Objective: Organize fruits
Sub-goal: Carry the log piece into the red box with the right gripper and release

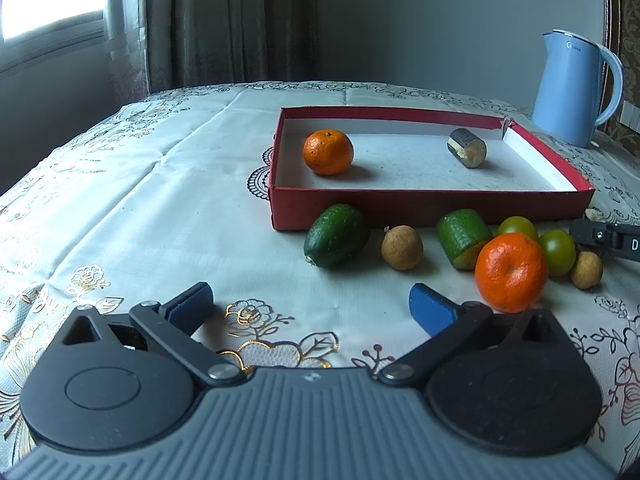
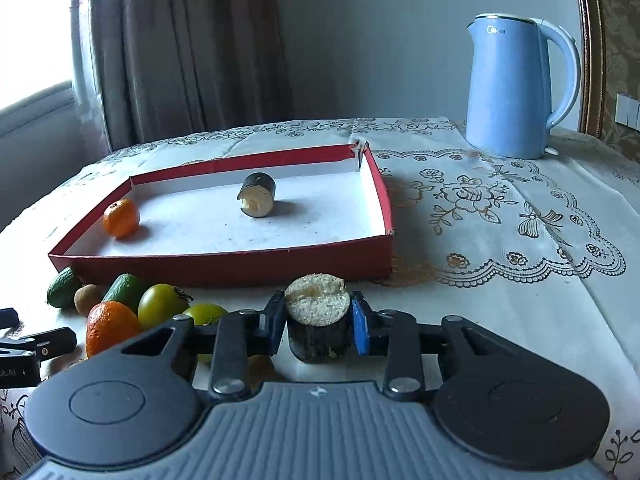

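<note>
A red tray (image 1: 420, 202) (image 2: 224, 268) holds an orange (image 1: 328, 151) (image 2: 121, 218) and a dark-skinned cut fruit piece (image 1: 467, 147) (image 2: 258, 194). In front of it lie a green avocado (image 1: 336, 235), a cut avocado half (image 1: 463, 237), a second orange (image 1: 511, 272) (image 2: 111, 326), two green tomatoes (image 1: 557, 251) (image 2: 162, 306) and two brown longans (image 1: 401, 248). My left gripper (image 1: 312, 309) is open and empty before the fruits. My right gripper (image 2: 318, 322) is shut on another dark cut fruit piece (image 2: 318, 330), near the tray's front wall.
A blue electric kettle (image 1: 574, 88) (image 2: 518, 88) stands at the back right on the embroidered tablecloth (image 1: 140, 200). Curtains and a window are behind the table. The other gripper's black tip (image 1: 608, 238) shows at the right edge of the left wrist view.
</note>
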`<state>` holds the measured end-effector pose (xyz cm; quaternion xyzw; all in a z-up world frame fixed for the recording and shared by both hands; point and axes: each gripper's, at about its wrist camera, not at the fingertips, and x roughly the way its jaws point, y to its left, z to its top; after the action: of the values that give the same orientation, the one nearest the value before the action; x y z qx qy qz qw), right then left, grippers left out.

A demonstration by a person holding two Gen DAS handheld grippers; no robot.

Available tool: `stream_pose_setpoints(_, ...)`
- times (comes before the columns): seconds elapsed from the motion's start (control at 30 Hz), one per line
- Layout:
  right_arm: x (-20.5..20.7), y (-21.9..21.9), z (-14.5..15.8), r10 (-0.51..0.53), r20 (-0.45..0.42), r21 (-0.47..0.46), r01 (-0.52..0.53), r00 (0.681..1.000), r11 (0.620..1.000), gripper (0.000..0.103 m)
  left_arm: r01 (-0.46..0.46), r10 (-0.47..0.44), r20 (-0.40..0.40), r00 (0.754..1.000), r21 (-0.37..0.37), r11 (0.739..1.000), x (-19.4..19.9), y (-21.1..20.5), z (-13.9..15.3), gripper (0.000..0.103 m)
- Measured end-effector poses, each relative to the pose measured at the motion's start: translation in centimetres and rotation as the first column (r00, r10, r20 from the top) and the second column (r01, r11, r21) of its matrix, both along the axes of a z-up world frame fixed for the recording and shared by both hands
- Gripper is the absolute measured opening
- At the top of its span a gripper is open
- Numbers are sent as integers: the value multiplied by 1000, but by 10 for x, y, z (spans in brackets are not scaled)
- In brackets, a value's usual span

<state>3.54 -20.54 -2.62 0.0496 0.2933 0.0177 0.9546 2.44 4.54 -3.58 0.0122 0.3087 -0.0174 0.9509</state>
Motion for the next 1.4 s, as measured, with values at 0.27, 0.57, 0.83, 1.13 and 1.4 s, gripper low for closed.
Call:
stream_pose_setpoints(0.27, -3, -1, 1, 1, 23, 3, -1, 1000, 1000, 33, 20, -24, 36, 999, 126, 992, 7, -16, 2, 103)
stream_pose_setpoints(0.57, -4, -3, 16, -1, 61, -9, 1, 998, 1000, 33, 24, -24, -15, 1000, -3, 1000, 17, 2, -1, 103)
stream_pose_setpoints(0.83, 20, 2, 39, 12, 114, -81, -3, 993, 997, 33, 24, -25, -14, 1000, -12, 1000, 15, 4, -2, 103)
stream_pose_setpoints(1.13, 72, 9, 38, 54, 82, -134, -42, 995, 990, 33, 24, -25, -14, 1000, -13, 1000, 15, 4, -1, 103)
stream_pose_setpoints(1.4, 127, 13, 30, 45, -34, -173, -51, 998, 984, 33, 25, -25, -14, 1000, -13, 1000, 15, 4, -1, 103)
